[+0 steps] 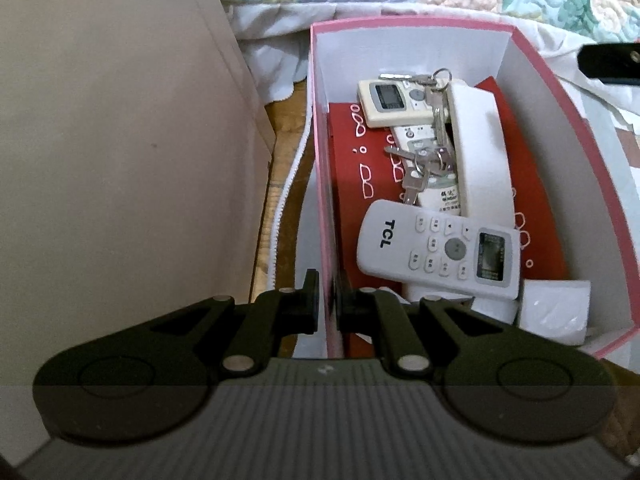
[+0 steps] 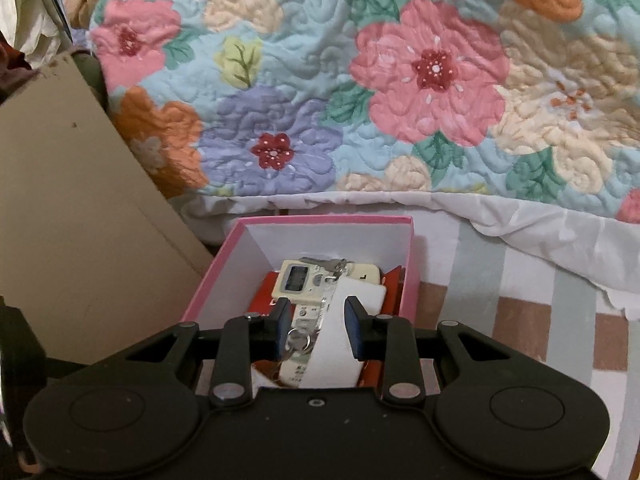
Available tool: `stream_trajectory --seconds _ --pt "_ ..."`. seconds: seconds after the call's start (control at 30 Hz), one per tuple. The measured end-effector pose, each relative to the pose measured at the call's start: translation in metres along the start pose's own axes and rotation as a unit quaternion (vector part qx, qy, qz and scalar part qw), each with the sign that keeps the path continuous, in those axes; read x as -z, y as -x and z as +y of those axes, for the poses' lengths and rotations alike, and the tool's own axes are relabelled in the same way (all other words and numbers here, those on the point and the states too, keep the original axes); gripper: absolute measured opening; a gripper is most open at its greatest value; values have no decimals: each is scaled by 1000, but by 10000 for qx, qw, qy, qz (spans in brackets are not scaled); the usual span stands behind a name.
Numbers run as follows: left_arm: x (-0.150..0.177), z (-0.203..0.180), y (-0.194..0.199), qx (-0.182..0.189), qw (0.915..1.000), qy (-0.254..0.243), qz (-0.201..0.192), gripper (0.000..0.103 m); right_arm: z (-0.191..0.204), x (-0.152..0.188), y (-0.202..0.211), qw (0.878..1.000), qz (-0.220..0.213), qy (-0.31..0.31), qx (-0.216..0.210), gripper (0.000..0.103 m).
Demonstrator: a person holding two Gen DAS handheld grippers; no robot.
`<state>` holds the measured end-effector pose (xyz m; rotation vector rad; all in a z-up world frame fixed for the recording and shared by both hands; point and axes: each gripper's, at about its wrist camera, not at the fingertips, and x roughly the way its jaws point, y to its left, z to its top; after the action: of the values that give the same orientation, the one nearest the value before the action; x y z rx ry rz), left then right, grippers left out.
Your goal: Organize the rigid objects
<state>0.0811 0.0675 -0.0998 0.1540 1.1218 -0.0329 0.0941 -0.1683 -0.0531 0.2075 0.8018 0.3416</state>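
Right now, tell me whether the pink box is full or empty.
Partly full. The pink box holds a TCL remote, keys and more, all well below its rim.

My black fingers (image 1: 308,300) frame a pink-rimmed, white-walled box (image 1: 324,152); white remote (image 1: 438,250), red card (image 1: 348,160), floral quilt (image 2: 360,80).

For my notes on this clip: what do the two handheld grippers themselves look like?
Both are matte black plastic. The left gripper and right gripper each have two round discs, linkage bars with silver pivot pins, and a ribbed body. The right fingers carry blue pads. No cables or sleeves are visible.
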Motion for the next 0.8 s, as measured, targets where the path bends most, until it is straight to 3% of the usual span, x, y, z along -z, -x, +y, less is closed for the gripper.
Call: stream_trajectory --seconds 0.23,0.33,0.43,0.57,0.8 --pt "6 1 38 75 9996 129 -236 8 10 7 44 9999 -148 -11 89 35" --pt "8 0 62 269 9987 235 -362 8 17 9 65 9996 -192 62 193 35" --pt "13 -7 83 267 9983 309 -413 10 26 12 84 9992 -63 283 279 35" --pt "20 -23 104 467 9979 215 -402 32 31 19 112 9987 -95 389 308 35" --pt "26 -43 136 487 9971 28 -586 52 30 29 152 9970 -231 393 620 40"
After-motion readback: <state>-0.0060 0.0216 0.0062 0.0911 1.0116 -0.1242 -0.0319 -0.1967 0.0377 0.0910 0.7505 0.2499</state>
